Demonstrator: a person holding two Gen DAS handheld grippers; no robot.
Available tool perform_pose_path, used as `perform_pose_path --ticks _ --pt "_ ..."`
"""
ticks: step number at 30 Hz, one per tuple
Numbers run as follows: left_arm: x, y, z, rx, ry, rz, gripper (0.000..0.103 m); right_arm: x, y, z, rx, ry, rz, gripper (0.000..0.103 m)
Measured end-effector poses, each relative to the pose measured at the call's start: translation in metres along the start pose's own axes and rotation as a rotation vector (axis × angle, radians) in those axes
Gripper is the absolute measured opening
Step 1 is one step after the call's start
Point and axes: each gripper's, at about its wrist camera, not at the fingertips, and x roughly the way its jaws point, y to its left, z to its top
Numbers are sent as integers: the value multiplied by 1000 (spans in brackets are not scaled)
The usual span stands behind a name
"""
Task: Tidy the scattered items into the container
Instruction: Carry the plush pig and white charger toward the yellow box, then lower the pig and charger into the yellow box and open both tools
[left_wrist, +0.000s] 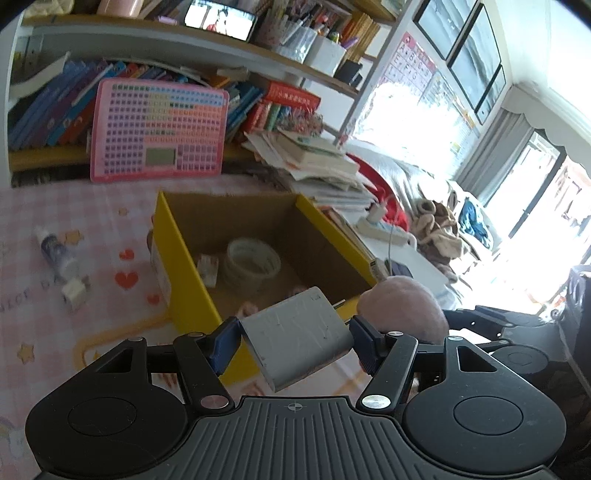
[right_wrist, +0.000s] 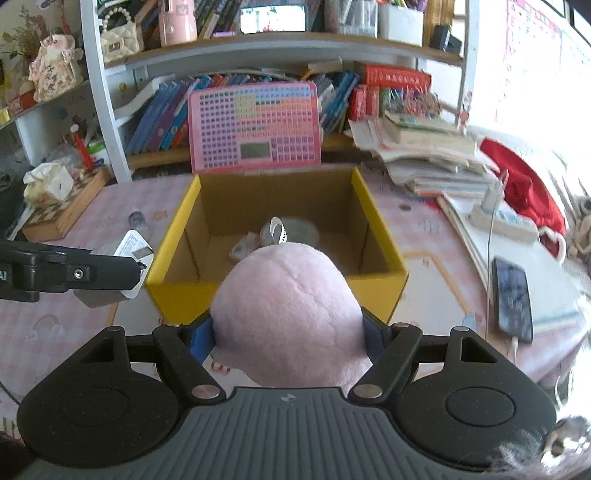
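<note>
A yellow cardboard box (left_wrist: 177, 258) (right_wrist: 380, 221) stands open on the pink checked tablecloth. Inside it lie a tape roll (left_wrist: 253, 262) (right_wrist: 295, 229) and a small pale item (left_wrist: 208, 269). My left gripper (left_wrist: 295, 338) is shut on a white plug-in charger (left_wrist: 295, 336), held near the box's front corner. From the right wrist view that charger (right_wrist: 125, 254) shows at the left, beside the box. My right gripper (right_wrist: 291, 332) is shut on a pink plush toy (right_wrist: 288, 314), just in front of the box's near wall. The same plush toy (left_wrist: 402, 310) shows in the left wrist view.
A small bottle (left_wrist: 55, 253) and a little white clip-like item (left_wrist: 75, 291) lie on the cloth left of the box. A pink toy keyboard (right_wrist: 255, 127) leans behind the box. Stacked books (right_wrist: 432, 155), a power strip (right_wrist: 506, 221) and a phone (right_wrist: 513, 299) crowd the right side.
</note>
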Motion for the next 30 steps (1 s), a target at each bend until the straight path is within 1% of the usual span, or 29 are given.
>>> perform_pose_path --ticks 5,9,13,17,19,24,30 --pt "14 -5 22 40 -45 44 65 6 -16 35 -38 -82 26 74" --pt "31 -11 38 88 -56 98 65 24 -29 63 -59 -129 48 74" --pt "56 -20 44 145 -39 154 65 53 -41 85 -73 -129 77 74" --pt "82 -25 42 174 4 191 65 84 -45 100 -98 -100 113 75" --pt "95 -26 41 177 31 208 66 101 -44 105 -127 -72 125 75" --pt "122 -28 39 192 81 239 66 140 -38 116 -178 20 186 75" --pt "147 -30 35 207 118 267 66 187 -19 126 -195 158 311 75"
